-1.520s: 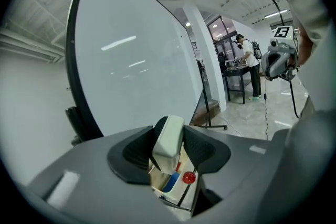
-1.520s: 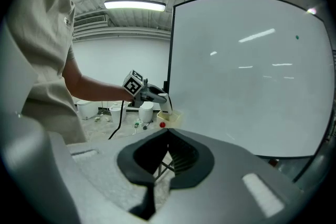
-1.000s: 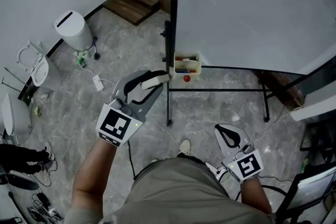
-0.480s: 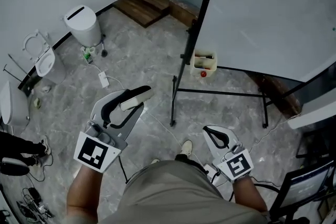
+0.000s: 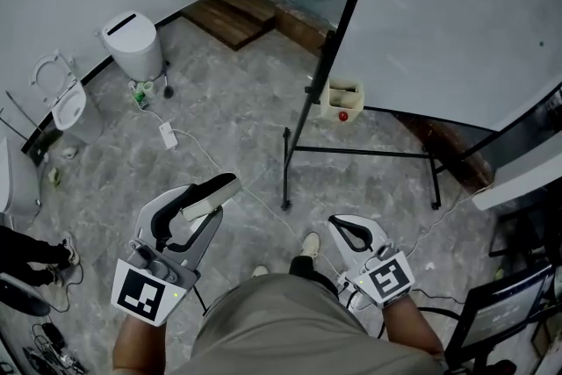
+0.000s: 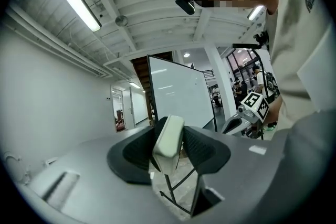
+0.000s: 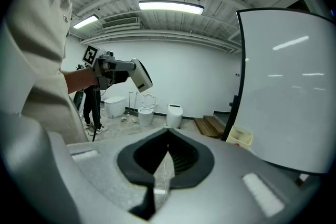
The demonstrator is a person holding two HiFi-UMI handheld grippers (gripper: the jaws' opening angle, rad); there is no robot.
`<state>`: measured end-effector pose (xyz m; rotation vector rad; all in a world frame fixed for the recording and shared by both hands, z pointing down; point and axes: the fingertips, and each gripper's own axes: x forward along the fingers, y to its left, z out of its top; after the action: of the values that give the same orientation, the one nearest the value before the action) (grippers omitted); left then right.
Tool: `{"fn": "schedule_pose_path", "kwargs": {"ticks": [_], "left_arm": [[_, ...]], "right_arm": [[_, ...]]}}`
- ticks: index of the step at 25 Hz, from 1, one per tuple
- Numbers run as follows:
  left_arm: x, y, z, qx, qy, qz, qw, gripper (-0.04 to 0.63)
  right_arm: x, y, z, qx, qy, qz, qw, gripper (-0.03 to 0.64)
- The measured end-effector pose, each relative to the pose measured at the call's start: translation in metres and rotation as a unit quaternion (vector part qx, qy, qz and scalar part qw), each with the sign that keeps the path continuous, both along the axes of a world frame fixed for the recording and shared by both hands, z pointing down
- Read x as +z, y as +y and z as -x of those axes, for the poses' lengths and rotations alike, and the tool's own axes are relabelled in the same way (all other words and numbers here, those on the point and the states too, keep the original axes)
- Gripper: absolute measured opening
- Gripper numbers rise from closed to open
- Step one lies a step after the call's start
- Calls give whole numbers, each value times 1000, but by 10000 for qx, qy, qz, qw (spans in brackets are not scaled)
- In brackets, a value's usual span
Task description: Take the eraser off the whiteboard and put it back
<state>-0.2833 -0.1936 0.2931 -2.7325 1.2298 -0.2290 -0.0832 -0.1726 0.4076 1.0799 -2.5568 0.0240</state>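
Left claw: The left gripper (image 5: 219, 193) was clamped on the eraser (image 6: 169, 136), its pads pressed on the two long sides and the jaws partly apart around the block.
Eraser's place: It sat in that claw over the floor, well apart from the whiteboard's (image 5: 457, 13) left edge and touching no part of the board.
Right claw: The right gripper (image 5: 338, 226) had its jaws together with nothing between them, and it was held low at the person's right side.
Whiteboard: It stood tilted on a black stand (image 5: 285, 162), and a cream box (image 5: 342, 99) hung by its lower left corner.
Step in hand: By my reading the eraser was already off, so setting it back was what remained.
Doing it well: The eraser probably wanted carrying to the board near the left edge, with its broad face square to the surface, and seating flat before the jaws let go.
Risk: A tilted approach might have left only one edge touching, so the eraser could have dropped once freed.
Spare hand: The right claw was best kept clear of the stand's legs.
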Motion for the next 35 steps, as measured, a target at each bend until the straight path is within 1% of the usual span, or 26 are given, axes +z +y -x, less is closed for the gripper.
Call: {"fn": "schedule_pose_path", "kwargs": {"ticks": [5, 10, 15, 17, 21, 25, 31, 35], "left_arm": [[4, 22, 12, 130, -35, 17, 9999, 184], [5, 29, 21, 161, -53, 45, 9998, 184], [7, 29, 14, 422, 28, 40, 9991, 184], [7, 27, 6, 521, 6, 20, 9986, 184], [8, 15, -14, 736, -98, 70, 9972, 183], [6, -3, -43, 1022, -181, 70, 9946, 183], [7, -43, -100, 1383, -337, 66, 9898, 183], [9, -76, -141, 1545, -427, 47, 9871, 183]], "right_arm": [[1, 12, 15, 0, 75, 7, 10000, 3], [0, 21, 26, 16, 127, 38, 9999, 3], [1, 24, 23, 103, 192, 41, 9998, 3], [1, 25, 17, 150, 200, 36, 9997, 3], [1, 23, 1, 279, 211, 6, 9994, 3], [-2, 19, -20, 520, 92, 8, 9986, 3], [5, 5, -68, 905, 10, 51, 9959, 3], [9, -8, -104, 1129, -32, 80, 9936, 3]]}}
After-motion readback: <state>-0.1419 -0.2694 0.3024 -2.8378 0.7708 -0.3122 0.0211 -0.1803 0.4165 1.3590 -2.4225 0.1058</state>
